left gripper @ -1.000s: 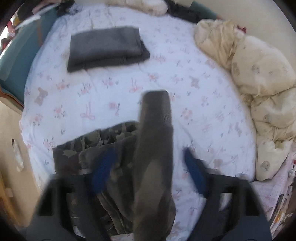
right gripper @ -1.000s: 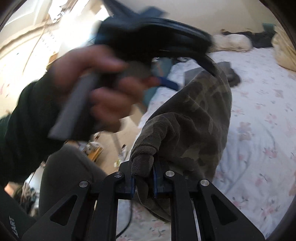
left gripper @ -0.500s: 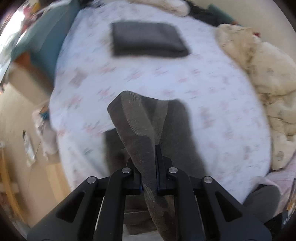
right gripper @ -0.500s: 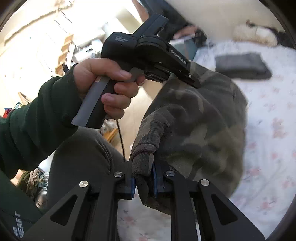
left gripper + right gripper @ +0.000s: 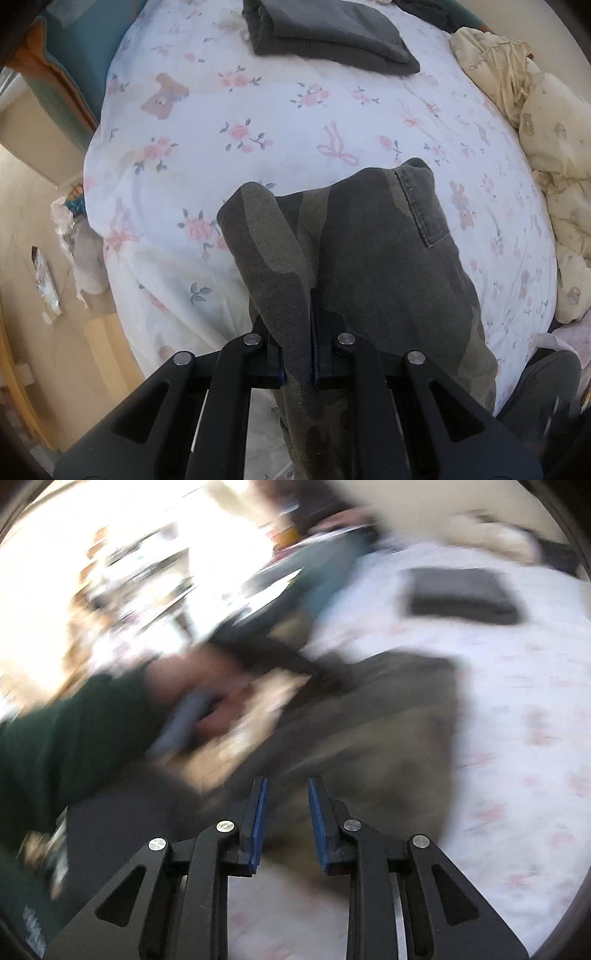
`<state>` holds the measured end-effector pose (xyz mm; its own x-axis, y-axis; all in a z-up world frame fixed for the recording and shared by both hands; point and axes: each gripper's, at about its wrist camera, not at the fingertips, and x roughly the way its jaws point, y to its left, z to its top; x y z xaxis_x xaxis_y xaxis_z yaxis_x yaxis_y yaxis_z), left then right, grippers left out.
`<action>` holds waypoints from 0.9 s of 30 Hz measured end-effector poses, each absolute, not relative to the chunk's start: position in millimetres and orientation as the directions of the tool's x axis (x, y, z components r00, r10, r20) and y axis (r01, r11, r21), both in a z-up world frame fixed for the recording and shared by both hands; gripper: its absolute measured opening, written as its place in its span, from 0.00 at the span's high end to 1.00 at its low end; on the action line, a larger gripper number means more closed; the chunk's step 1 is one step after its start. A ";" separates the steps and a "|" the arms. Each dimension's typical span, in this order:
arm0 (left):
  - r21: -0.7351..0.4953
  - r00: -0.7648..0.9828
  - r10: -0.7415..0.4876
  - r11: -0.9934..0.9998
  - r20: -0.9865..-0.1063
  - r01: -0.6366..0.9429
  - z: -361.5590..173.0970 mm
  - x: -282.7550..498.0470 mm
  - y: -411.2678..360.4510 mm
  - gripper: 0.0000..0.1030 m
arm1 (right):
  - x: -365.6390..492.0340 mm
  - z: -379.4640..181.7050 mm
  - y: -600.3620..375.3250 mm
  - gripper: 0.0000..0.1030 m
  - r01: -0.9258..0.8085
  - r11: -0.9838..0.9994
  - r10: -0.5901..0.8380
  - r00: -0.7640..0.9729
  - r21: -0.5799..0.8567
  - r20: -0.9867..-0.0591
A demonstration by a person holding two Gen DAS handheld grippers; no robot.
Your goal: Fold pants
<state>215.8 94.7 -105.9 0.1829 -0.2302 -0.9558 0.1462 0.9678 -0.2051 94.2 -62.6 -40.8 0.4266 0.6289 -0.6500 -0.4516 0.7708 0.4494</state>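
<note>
Camouflage pants point(image 5: 373, 251) hang over the near part of a floral bed sheet point(image 5: 258, 110). My left gripper point(image 5: 298, 332) is shut on a fold of the pants and holds them up, so the cloth drapes over and past its jaws. In the blurred right wrist view the pants point(image 5: 369, 746) lie ahead on the bed. My right gripper point(image 5: 286, 808) is open and empty, its blue pads point(image 5: 258, 812) apart just above the cloth. The left hand and its gripper point(image 5: 207, 701) show at the left there.
A folded dark grey garment point(image 5: 325, 33) lies at the far side of the bed, also in the right wrist view point(image 5: 461, 594). A cream duvet point(image 5: 535, 147) is bunched along the right. The bed edge and floor with clutter point(image 5: 55, 258) are at the left.
My right gripper has opened and let go of the pants. My left gripper has closed on the pants and lowered them toward the bed; the right view is now motion-blurred.
</note>
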 end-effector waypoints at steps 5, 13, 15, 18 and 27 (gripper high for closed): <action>-0.137 0.205 -0.168 0.978 -0.964 0.159 -106.9 214.7 93.8 0.88 | 130.9 -94.2 -47.2 0.78 -0.341 0.801 0.588 0.290 0.492 -0.755; -0.004 0.265 -0.013 0.999 -0.964 0.035 -90.7 202.3 116.2 0.66 | 106.5 -138.1 11.3 0.85 -0.395 0.827 0.514 0.239 0.401 -0.824; 0.104 0.363 0.101 0.995 -0.926 -0.013 -69.0 190.5 118.9 0.66 | 106.4 -137.8 0.6 0.85 -0.385 0.811 0.544 0.217 0.441 -0.811; -0.036 0.450 -0.081 0.994 -0.889 0.108 -45.0 176.9 108.6 0.68 | 104.3 -135.2 -11.1 0.85 -0.389 0.796 0.561 0.187 0.464 -0.806; -0.027 0.171 -0.079 0.958 -0.982 0.285 -134.0 175.5 58.0 0.74 | 82.0 -132.2 -27.9 0.85 -0.353 0.754 0.620 0.105 0.554 -0.777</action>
<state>175.5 58.0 -134.0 0.1708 -0.0787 -0.9822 0.2852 0.9581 -0.0272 82.0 -27.9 -132.2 0.1046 0.6202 -0.7774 -0.3527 0.7540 0.5541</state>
